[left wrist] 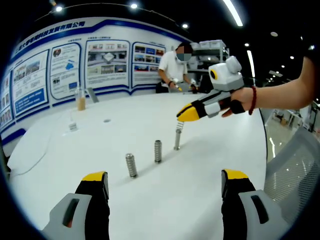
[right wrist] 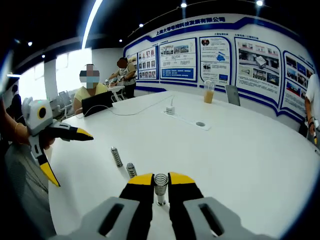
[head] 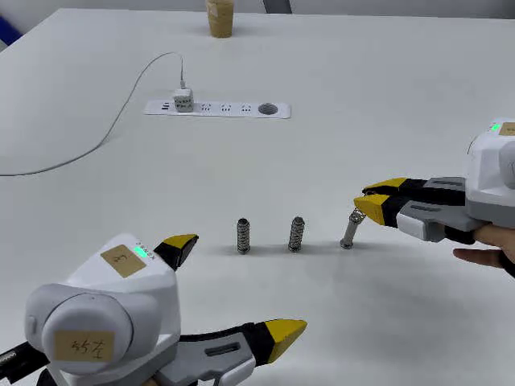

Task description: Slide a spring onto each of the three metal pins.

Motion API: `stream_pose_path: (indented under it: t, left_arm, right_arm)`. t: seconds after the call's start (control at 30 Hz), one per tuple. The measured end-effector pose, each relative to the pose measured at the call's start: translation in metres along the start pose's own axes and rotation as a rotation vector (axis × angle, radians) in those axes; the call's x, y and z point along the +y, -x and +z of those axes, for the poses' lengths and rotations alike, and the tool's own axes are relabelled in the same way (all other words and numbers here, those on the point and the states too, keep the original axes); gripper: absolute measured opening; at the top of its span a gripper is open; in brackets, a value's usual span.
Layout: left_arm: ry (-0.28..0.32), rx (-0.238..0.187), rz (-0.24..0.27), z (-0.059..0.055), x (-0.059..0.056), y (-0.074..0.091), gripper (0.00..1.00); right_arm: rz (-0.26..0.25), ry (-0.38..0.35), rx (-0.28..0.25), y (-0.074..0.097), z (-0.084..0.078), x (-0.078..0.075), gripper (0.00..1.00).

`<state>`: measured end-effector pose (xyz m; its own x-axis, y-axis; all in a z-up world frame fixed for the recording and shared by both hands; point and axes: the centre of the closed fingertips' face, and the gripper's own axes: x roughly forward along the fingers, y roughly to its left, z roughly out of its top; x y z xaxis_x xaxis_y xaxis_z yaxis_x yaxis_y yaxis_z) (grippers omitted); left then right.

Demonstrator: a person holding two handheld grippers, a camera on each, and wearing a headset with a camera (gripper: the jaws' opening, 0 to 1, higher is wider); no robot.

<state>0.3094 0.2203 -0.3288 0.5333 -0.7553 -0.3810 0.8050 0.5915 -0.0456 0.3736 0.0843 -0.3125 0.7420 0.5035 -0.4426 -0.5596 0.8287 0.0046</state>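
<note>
My right tongs [head: 364, 203] pinch the last spring [head: 356, 215] atop the leaning third pin [head: 347, 239]; best to line it up before pushing down. My left tongs [head: 241, 285] gape empty.

Office meeting room: white conference table [head: 362, 80], wall poster boards [right wrist: 220, 55], power strip [head: 217, 108].
</note>
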Motion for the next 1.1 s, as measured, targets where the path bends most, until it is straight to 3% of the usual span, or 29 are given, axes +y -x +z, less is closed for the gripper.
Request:
stream_pose_path:
  t: [0.53, 1.1]
  left_arm:
    - [0.014, 0.032, 0.000, -0.006, 0.004, -0.001, 0.99]
    - [-0.003, 0.030, 0.007, -0.004, 0.006, -0.001, 0.96]
  right_arm:
    - [-0.004, 0.053, 0.042, -0.008, -0.009, 0.004, 0.12]
    - [0.001, 0.072, 0.102, -0.020, -0.030, 0.008, 0.12]
